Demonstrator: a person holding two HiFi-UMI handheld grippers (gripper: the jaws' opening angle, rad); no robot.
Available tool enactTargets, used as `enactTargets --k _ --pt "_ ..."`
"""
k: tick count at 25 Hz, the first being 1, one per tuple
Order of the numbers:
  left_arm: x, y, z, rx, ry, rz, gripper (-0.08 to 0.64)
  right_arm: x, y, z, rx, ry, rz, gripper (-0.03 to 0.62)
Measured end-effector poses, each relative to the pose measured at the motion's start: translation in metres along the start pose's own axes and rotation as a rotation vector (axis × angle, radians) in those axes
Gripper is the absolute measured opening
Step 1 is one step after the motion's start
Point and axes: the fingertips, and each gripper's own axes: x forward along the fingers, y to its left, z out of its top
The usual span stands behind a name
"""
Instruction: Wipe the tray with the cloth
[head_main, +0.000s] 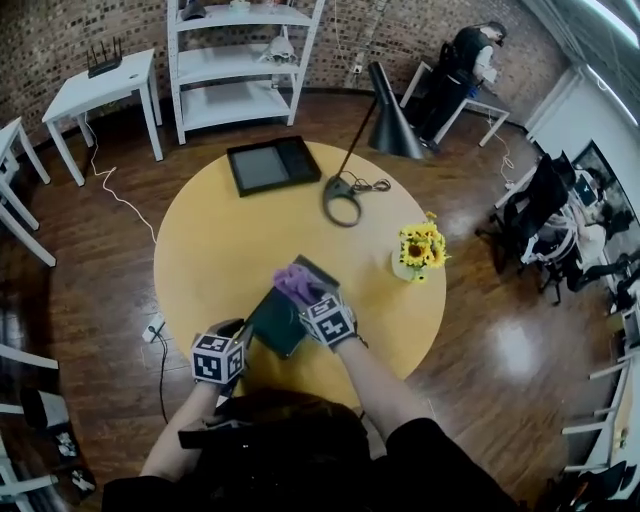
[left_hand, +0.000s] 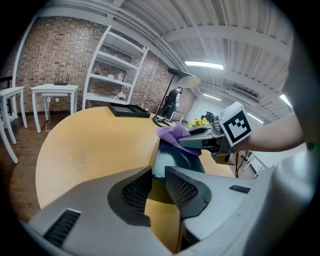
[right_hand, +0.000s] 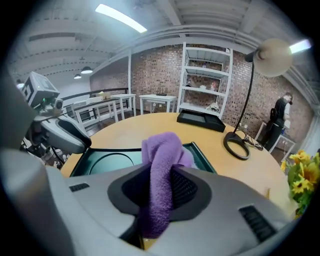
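The tray (head_main: 272, 322) sits on the round yellow bench (head_main: 220, 240) close to its near edge. Its long axis runs away from that edge toward the bench's middle, slanting to the right. It is dark green and smooth, looks like hard plastic, and has a low raised rim and a round recess pressed into its floor. The left gripper (left_hand: 157, 175) meets it at the near end. Its jaws stand close together with the tray's rim between their tips, and they appear to be pinching it to steady it. The right gripper (right_hand: 159, 186) is the one placed to work. Its jaws are clamped on the cloth (right_hand: 161, 150), a soft, fuzzy purple piece that bunches up in a thick fold above the pads and hangs below them. From these jaws the bare tray floor lies directly ahead and below, stretching back toward the left gripper. I cannot tell whether the cloth touches the floor yet. The wipe likely calls for lowering the cloth onto the floor, then drawing it along the long axis.
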Motion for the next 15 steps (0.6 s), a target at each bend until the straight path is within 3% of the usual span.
enactTargets --k 10,15 --pt "0.001 -0.002 0.003 0.017 -0.026 0.044 0.078 -0.039 0.000 -0.030 0.051 -0.057 0.048 0.095" --pt "0.004 -0.004 0.007 0.026 -0.027 0.050 0.078 -0.054 -0.008 -0.045 0.127 -0.090 0.048 0.095"
